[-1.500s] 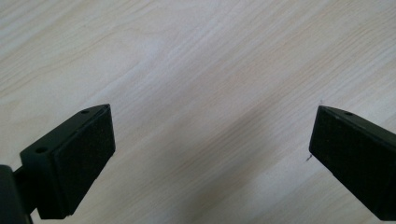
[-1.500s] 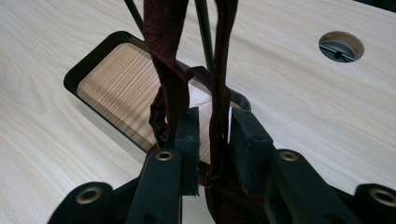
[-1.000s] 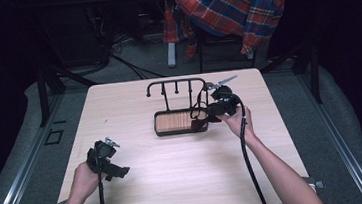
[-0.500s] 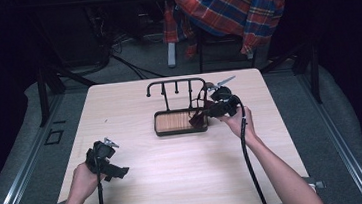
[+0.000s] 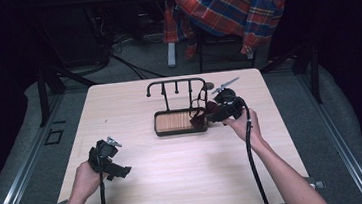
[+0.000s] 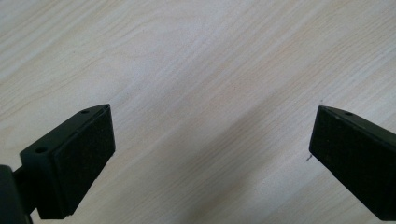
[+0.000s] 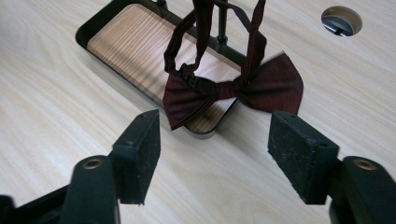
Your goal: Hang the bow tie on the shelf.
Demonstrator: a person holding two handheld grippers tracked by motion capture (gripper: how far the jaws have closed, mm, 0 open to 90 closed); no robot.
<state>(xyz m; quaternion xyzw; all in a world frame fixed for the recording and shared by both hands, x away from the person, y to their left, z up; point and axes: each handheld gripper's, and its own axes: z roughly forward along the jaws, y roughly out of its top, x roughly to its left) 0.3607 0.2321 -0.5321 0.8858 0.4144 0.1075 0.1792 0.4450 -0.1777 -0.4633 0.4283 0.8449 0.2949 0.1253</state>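
- right gripper view: our right gripper (image 7: 212, 156) has its jaws spread wide, nothing between them, aimed at the dark red bow tie (image 7: 233, 91).
- the bow tie hangs by its strap (image 7: 201, 21) from the black hanger stand (image 5: 176, 87); its bow sits low, one wing over the near corner of the wooden tray (image 7: 135, 46), the other wing past the rim over the table (image 7: 56, 135).
- key relation: the bow lies just ahead of the open jaws and about centred between them. its long axis runs wing to wing, roughly the same line as the jaw gap, tilted a little.
- so as we read it, a straight push forward would take the bow end-on across its width; the knot in the middle looks like the better bite, or roll the wrist so the pads close across the short axis.
- strap loop rises straight up from the knot, so any pull probably has to go up and off the hook, not sideways.
- high view: right gripper (image 5: 205, 115) is right at the tray's right end beside the bow tie (image 5: 198, 120); left gripper (image 5: 108, 161) is well apart, near the front left of the table.
- left gripper view: left jaws wide open too, bare wood below, holding nothing.
- right hand is clearly the nearer one for this move.
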